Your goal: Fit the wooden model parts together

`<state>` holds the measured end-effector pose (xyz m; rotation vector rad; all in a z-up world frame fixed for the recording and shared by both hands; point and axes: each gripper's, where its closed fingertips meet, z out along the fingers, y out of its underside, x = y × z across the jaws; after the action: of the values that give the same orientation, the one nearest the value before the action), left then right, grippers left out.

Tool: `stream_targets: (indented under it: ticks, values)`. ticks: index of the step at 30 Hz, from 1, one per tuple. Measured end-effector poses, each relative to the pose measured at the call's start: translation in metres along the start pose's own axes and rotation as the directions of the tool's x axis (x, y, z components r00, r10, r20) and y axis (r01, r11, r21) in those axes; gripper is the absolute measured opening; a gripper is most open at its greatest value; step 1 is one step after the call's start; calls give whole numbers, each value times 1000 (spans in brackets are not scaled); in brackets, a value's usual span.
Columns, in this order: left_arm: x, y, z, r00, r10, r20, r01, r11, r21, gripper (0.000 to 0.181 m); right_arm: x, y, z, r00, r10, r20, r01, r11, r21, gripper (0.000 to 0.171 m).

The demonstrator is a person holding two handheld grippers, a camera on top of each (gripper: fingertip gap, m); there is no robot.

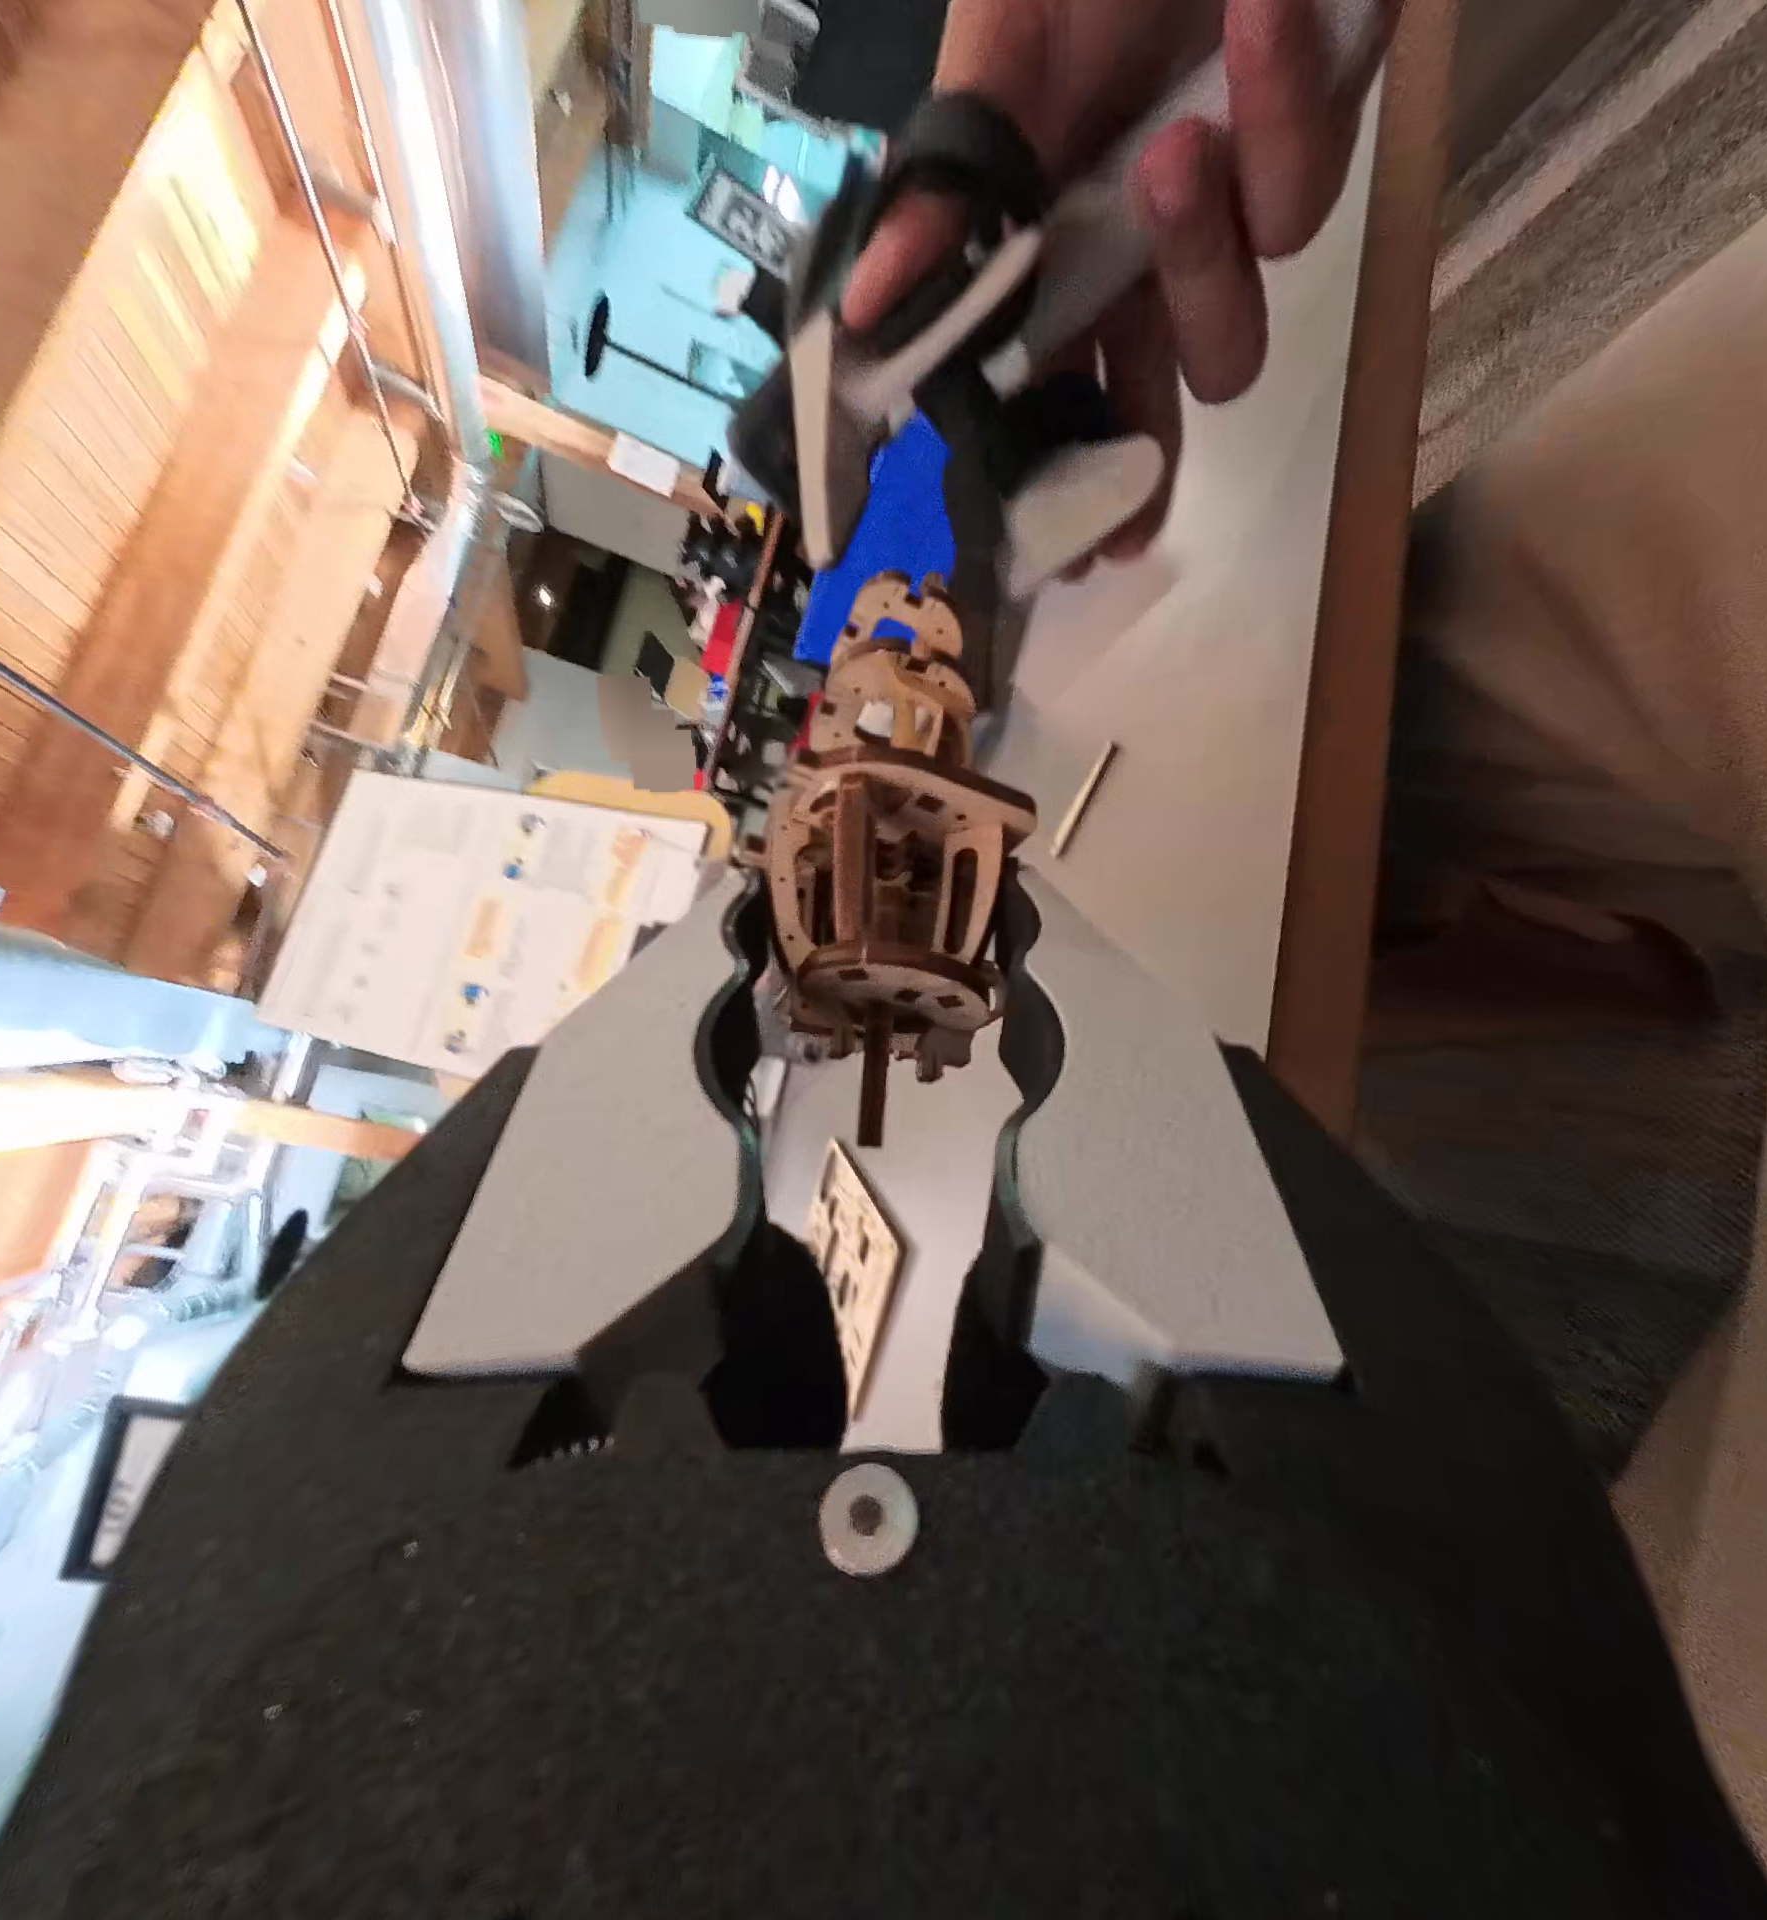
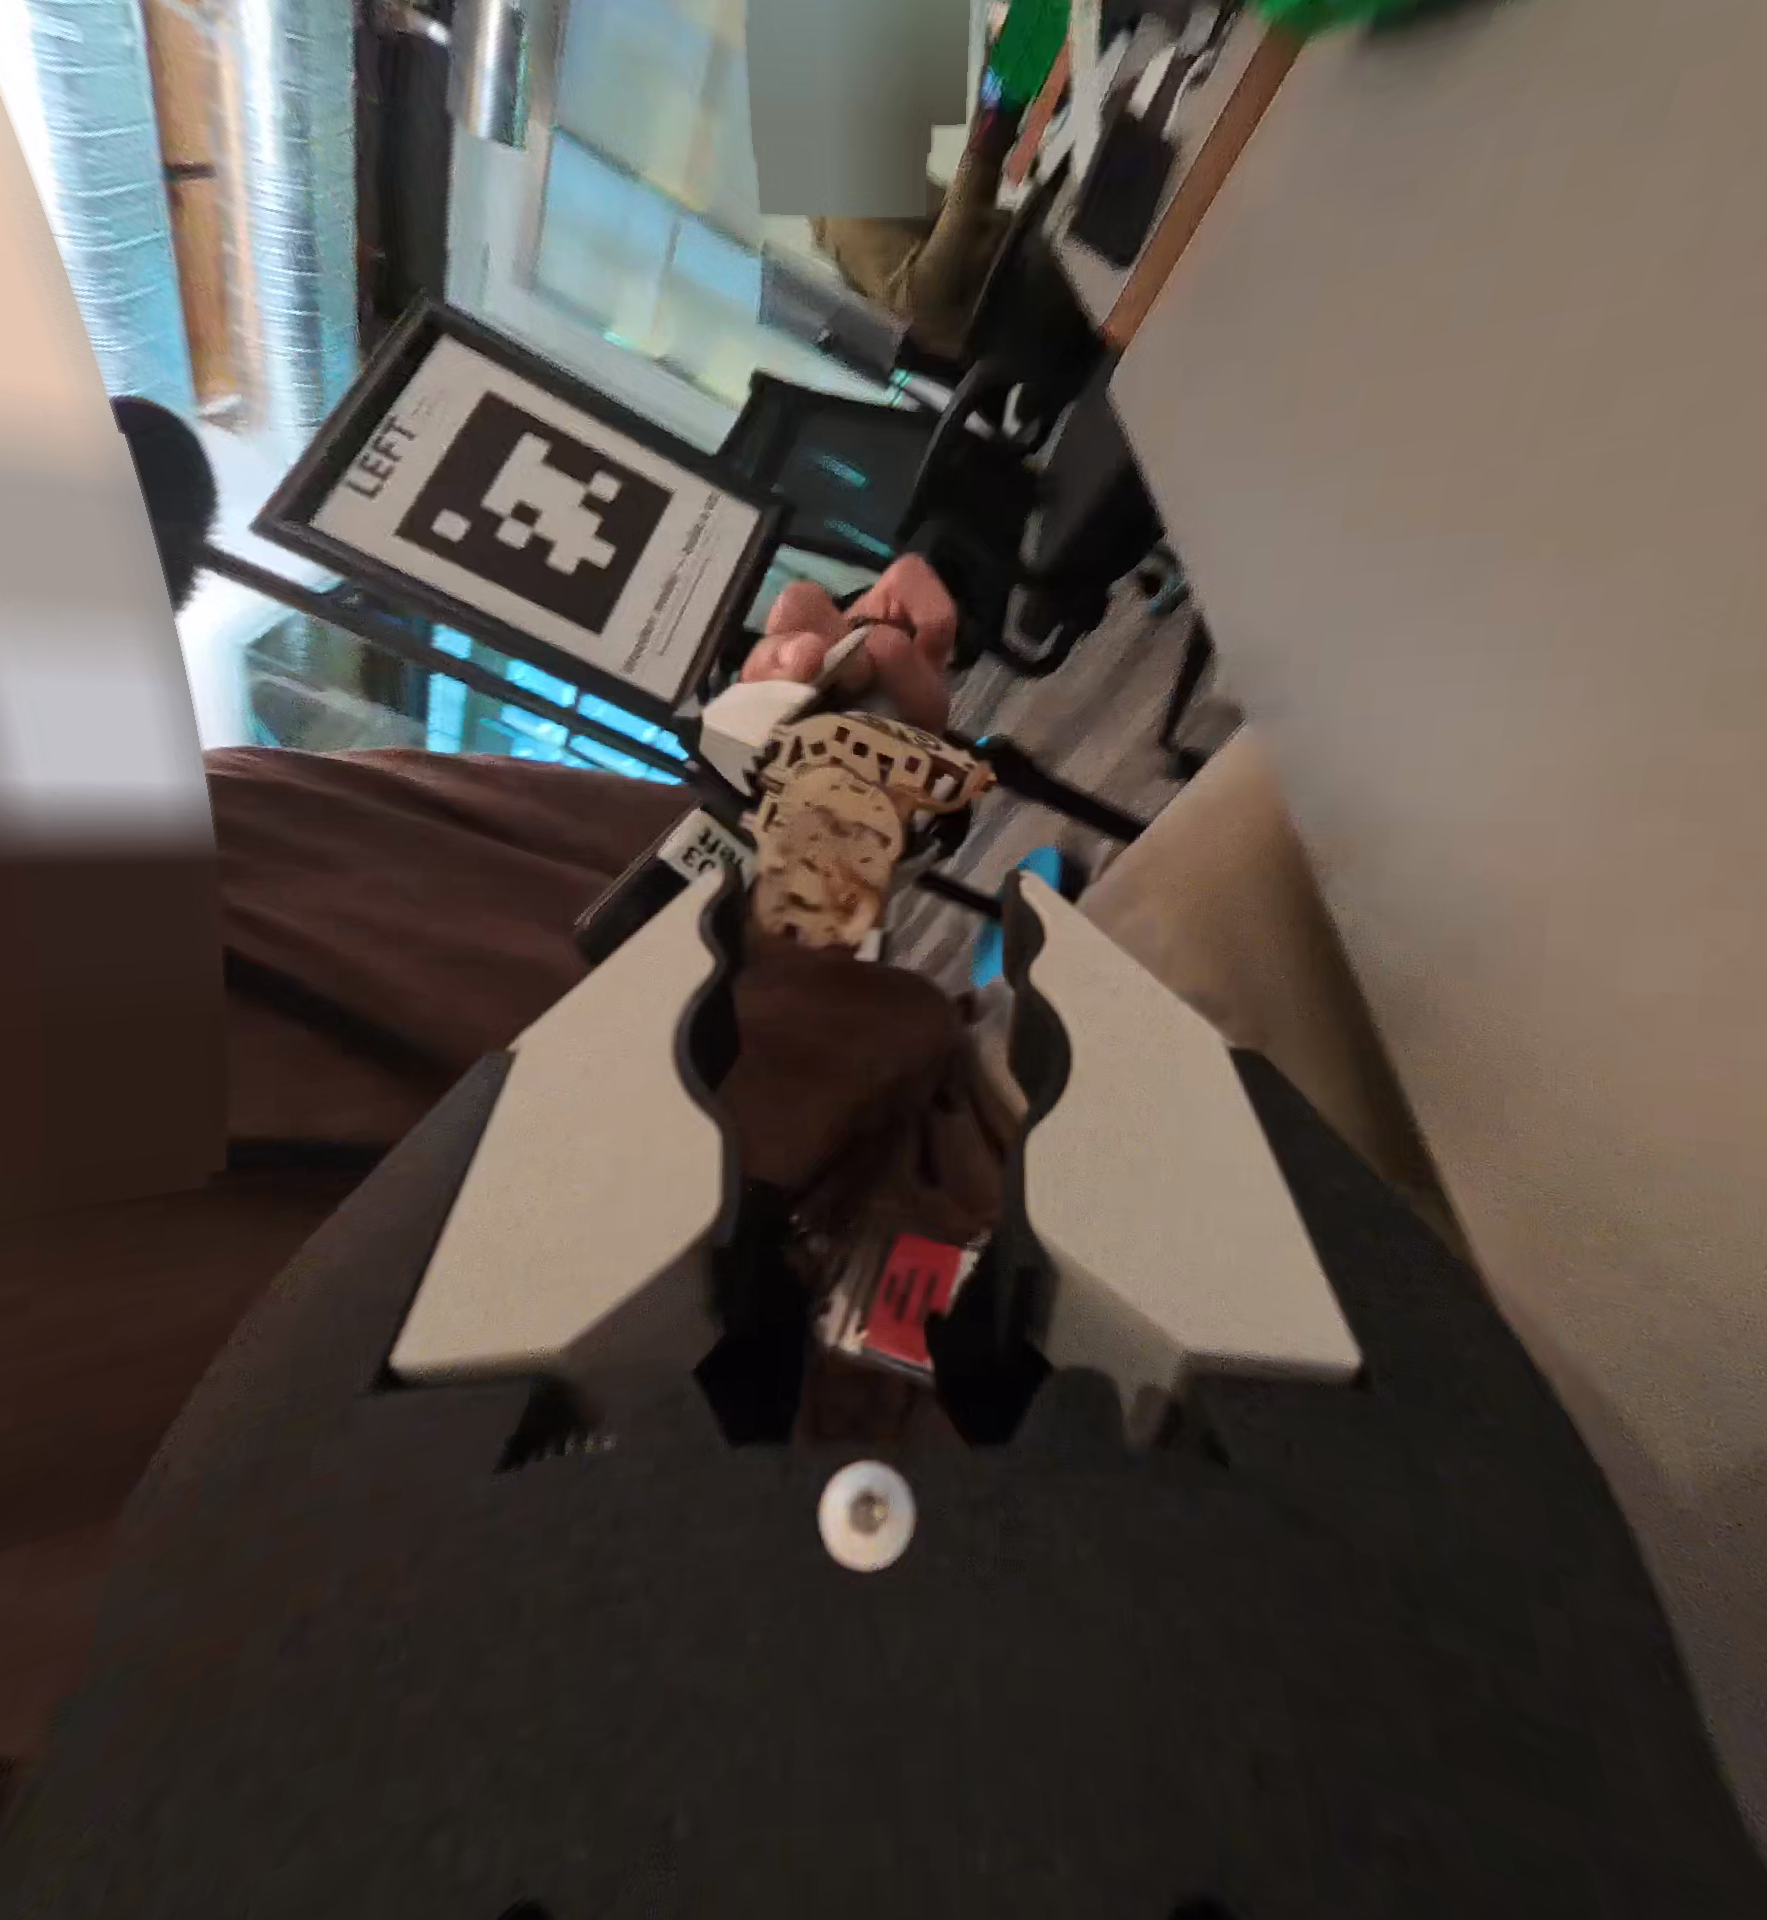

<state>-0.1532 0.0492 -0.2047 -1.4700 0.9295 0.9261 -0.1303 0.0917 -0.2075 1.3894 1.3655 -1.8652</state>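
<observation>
You are holding the wooden model (image 1: 884, 883) up off the white table (image 1: 1201, 727), your left gripper (image 1: 874, 935) clamping its round base between both fingers. Your right gripper (image 2: 863, 914) is standing partly open just short of the model's far end (image 2: 837, 842), gripping nothing I can make out. A spare parts sheet (image 1: 858, 1236) is lying below. Likely step: mating or seating a piece; next, be lining up squarely before pressing.

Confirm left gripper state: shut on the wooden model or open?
Shut on it: left gripper fingers press both sides of the wooden model, lifted off the table.
</observation>
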Motion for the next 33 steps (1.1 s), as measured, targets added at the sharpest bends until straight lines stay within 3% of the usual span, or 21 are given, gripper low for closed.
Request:
stream_targets:
  ticks: [4,9,13,33]
  values:
    - [-8,-11,-2,997,56,53,-58,998,29,41,-24,0,6,968,111,224,-115,993,3,46]
    - [-1,-9,0,992,121,41,-121,993,2,41,-22,8,8,970,137,203,-131,990,-42,41]
    - [0,-9,1,990,134,40,-134,991,-14,41,-16,17,10,976,141,166,-131,989,-71,27]
    - [5,-7,3,970,240,31,-238,970,-50,41,-5,20,12,992,105,63,-101,993,-66,25]
